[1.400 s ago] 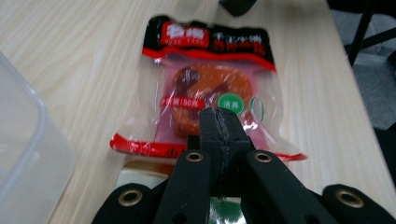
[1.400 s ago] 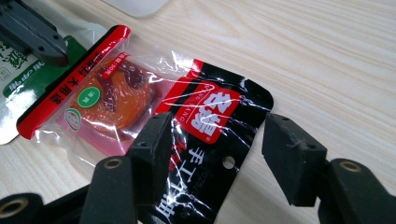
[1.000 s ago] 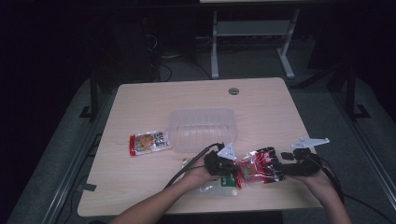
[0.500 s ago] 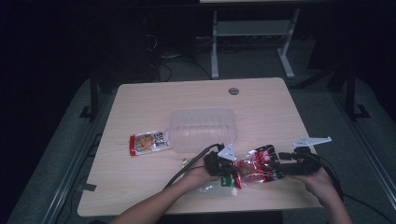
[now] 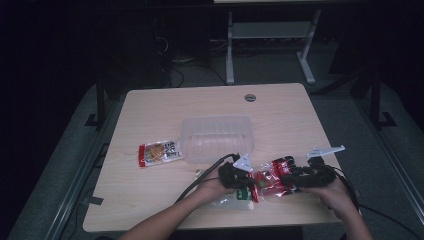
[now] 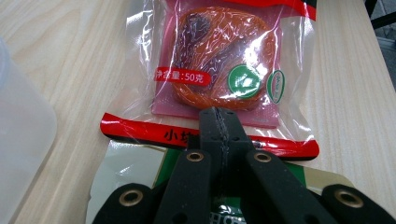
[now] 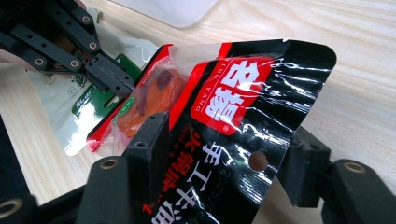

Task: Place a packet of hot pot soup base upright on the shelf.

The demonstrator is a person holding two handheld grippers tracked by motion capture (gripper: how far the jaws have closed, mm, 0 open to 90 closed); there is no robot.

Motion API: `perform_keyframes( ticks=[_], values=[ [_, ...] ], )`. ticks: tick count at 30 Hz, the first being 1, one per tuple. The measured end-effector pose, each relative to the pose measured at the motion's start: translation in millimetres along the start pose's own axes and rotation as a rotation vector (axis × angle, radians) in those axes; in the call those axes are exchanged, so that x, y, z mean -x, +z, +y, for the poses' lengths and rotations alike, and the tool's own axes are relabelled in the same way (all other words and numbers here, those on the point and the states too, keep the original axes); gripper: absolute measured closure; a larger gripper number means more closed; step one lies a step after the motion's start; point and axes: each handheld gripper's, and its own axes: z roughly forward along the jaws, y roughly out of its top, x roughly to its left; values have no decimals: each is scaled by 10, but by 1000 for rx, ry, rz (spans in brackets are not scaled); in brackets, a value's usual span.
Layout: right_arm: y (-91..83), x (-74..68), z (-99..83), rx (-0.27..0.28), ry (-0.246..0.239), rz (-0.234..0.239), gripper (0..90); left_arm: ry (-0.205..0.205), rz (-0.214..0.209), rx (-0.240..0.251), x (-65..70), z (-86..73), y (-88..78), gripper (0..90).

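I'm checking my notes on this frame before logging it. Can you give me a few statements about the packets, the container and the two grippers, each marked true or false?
1. The left gripper is shut on the red snack packet. True.
2. The clear plastic container holds a packet. False: it looks empty.
3. Another snack packet lies left of the container. True.
4. The right gripper is away from the red packet. False: its jaws flank the packet's black end.
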Motion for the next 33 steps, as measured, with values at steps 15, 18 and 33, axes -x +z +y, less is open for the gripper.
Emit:
perform_keyframes(
  ticks=[15, 18, 33],
  values=[
    [-45, 81, -56, -40, 45, 60, 454, -1, 0, 5, 15, -10, 2, 900],
    [-43, 82, -63, -45, 51, 66, 419, -1, 0, 6, 15, -10, 2, 900],
    [-66, 8, -20, 9, -4, 156, 736, -3, 5, 10, 25, -14, 2, 900]
  ],
)
